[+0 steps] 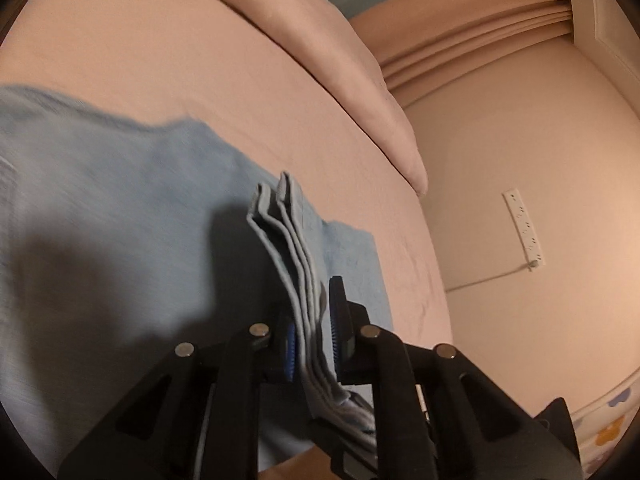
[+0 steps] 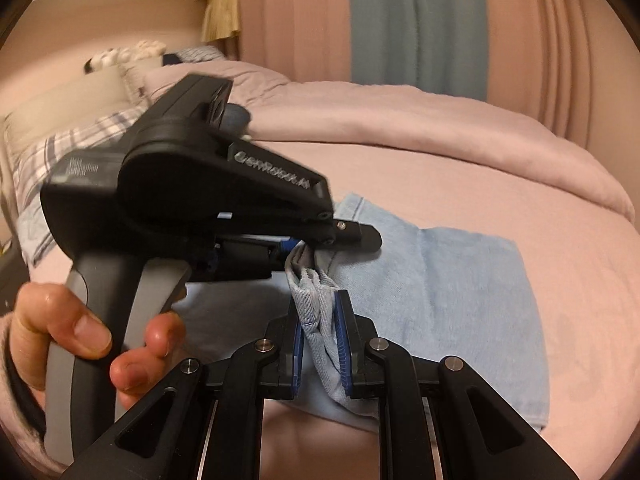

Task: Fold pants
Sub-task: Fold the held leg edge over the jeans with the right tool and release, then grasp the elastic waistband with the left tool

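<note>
You are carrying the hem end of the pants over the rest of the garment, both claws pinching the layered edge side by side. Keep the two claws level with each other as you are moving — if one is running ahead, the fold line will likely be skewing across the legs. Judging from how the cloth is lying, you are partway through a lengthwise fold, so be keeping the stacked layers taut between the two grips and be lowering them together onto the flat part.

The left claw is pressed together on a stack of several light blue layers, which are standing up out of its blue pads and fanning a little at the top. The right claw is likewise pinching a bunched blue-grey edge between its pads. In the right wrist view the left claw is sitting just beyond and above the right one, gripping the same bundle, with your left hand around its grey handle.

The rest of the pants is lying flat on the pink bed, spreading forward and to the right of the right claw and, in the left wrist view, forward and to the left of the left one — directly beneath the lifted edge. A pink duvet is heaped beyond it.
</note>
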{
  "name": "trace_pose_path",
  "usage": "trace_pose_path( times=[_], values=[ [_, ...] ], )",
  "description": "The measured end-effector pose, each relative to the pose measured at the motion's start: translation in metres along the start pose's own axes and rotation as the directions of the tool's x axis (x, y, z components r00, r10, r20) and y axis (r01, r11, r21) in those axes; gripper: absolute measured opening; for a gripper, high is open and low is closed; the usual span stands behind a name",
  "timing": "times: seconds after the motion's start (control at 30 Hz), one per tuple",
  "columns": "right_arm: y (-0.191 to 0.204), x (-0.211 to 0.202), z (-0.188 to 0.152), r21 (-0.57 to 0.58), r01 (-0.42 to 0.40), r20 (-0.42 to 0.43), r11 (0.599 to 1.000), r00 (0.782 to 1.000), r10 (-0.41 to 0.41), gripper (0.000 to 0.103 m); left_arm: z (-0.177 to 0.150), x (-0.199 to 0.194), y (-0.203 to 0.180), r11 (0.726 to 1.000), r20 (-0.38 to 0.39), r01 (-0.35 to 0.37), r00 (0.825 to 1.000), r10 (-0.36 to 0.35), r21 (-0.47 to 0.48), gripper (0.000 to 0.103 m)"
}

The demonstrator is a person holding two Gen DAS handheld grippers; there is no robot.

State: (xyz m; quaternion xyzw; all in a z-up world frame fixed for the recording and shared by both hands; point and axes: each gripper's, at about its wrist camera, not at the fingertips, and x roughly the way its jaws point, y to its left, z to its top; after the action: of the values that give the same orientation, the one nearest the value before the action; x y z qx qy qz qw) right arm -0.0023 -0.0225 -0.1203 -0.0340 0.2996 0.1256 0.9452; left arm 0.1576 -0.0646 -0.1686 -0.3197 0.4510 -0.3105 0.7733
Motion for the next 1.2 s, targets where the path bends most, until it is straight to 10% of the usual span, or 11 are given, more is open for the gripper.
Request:
trace_pose_path(
  times=[0.23,0.37,0.43,0.67,0.9,1.2],
  values=[
    [0.017,0.018,0.0,-0.02,-0.052,-0.027,0.998,0.998,0.052,0.017,0.007,-0.006,0.015,0.994,0.036,-0.109,0.994,0.108,0.018,0.01],
    [0.015,0.04,-0.006,-0.006,-0.073,-0.134,0.997,0.988,0.072,0.017,0.01,-0.006,0.028,0.96,0.029,-0.278,0.96,0.277,0.036,0.016],
    [0.007,0.04,-0.009,0.06,-0.136,-0.158,0.989,0.977,0.144,0.035,0.011,-0.017,0.037,0.954,0.049,-0.298,0.954,0.297,0.028,0.018],
    [-0.035,-0.016,0.009,0.135,-0.301,-0.008,0.944,0.952,0.305,0.044,0.009,-0.051,0.021,0.942,0.123,-0.32,0.944,0.308,0.104,0.036],
    [-0.143,-0.002,0.042,0.327,-0.069,-0.024,0.942,0.996,0.081,0.03,-0.017,-0.029,-0.033,0.907,0.066,-0.238,0.971,0.229,0.347,0.04],
    [-0.19,0.076,0.032,0.367,0.114,-0.278,0.923,0.961,-0.009,0.023,-0.047,0.019,-0.006,0.887,-0.082,-0.24,0.952,0.294,0.395,0.04]
  ],
)
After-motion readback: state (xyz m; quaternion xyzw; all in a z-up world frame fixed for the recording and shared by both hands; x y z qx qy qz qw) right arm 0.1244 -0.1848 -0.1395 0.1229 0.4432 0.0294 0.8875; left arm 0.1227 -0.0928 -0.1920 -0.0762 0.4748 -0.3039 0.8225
